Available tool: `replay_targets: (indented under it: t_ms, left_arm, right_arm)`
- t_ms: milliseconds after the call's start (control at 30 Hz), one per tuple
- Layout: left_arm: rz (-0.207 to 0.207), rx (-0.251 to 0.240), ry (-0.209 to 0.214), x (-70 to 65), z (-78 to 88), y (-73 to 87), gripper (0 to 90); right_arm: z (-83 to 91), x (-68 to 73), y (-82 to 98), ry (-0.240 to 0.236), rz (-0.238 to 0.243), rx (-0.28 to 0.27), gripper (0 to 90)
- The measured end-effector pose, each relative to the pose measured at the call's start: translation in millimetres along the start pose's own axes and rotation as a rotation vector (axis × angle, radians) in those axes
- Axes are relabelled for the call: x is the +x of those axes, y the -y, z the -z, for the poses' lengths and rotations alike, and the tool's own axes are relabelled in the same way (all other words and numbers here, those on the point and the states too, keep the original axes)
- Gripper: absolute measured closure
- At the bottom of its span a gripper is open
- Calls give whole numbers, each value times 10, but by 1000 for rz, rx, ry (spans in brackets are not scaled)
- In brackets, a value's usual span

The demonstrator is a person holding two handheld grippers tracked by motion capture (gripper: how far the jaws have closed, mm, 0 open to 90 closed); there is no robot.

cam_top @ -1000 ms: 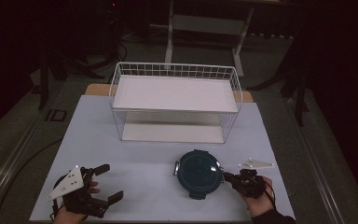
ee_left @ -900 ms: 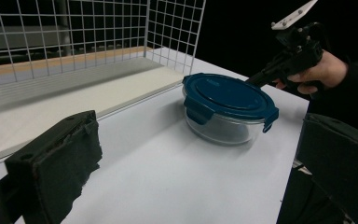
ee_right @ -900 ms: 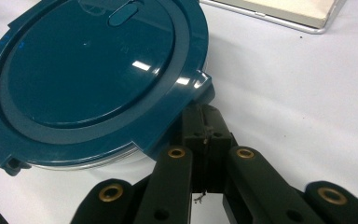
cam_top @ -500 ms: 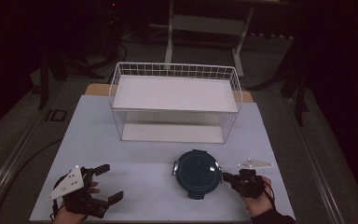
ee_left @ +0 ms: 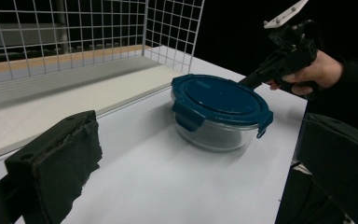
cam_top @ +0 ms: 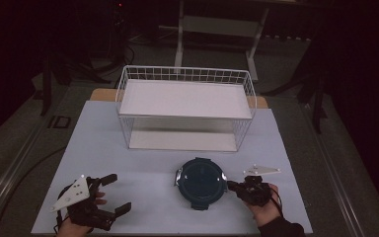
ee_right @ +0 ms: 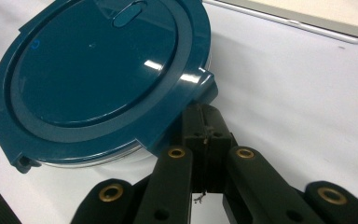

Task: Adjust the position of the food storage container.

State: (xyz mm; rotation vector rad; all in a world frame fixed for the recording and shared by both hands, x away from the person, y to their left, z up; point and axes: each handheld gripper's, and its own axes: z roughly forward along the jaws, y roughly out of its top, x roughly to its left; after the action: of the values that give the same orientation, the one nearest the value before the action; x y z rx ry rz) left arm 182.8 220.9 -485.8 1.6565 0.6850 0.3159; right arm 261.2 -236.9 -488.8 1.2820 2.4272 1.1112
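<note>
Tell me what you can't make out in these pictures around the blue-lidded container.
- Inside of the container: in the left gripper view the glass wall looks dark and the blue lid covers the top, so any contents stay hidden.
- Right gripper tips: in the right gripper view they sit shut under the lid's clip, and the lid's rim hides whether they touch it.
- Lid clips: too small in the high view to tell latched from loose.

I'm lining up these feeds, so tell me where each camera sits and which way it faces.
High view: above the person's side, looking forward and down on the table, wire rack and lidded container; both hands with the left gripper and right gripper.
Left gripper view: rides the left gripper, facing across the container; its open jaws frame it.
Right gripper view: rides the right gripper, shut jaws at the container's lid latch.
All three share the container.
</note>
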Motion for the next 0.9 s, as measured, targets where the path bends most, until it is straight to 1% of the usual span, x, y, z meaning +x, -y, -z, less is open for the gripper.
replay_targets:
  t_ms: [167, 267, 367, 400, 567, 667, 800, 900]
  left_arm:
    - [-1, 11, 0, -1, -5, 3, 0]
    - [0, 10, 0, -1, -10, 5, 0]
    - [1, 11, 1, -1, -14, 7, 0]
    - [1, 13, 1, 0, -17, 9, 0]
    - [4, 13, 4, 0, -21, 11, 0]
    - [1, 17, 4, -2, -22, 11, 0]
    - [-14, 17, 7, -6, -29, 15, 0]
    - [-18, 12, 10, -9, -31, 14, 0]
  right_arm:
    - [-97, 82, -78, -14, 12, 3, 900]
    - [-149, 118, -116, -31, 16, 7, 900]
    - [-185, 149, -143, -37, 23, 7, 900]
    - [-219, 176, -168, -49, 26, 9, 900]
    - [-281, 230, -212, -64, 34, 12, 900]
    - [-326, 278, -236, -76, 37, 8, 900]
    - [-376, 346, -266, -88, 62, 13, 900]
    - [-410, 375, -282, -99, 61, 9, 900]
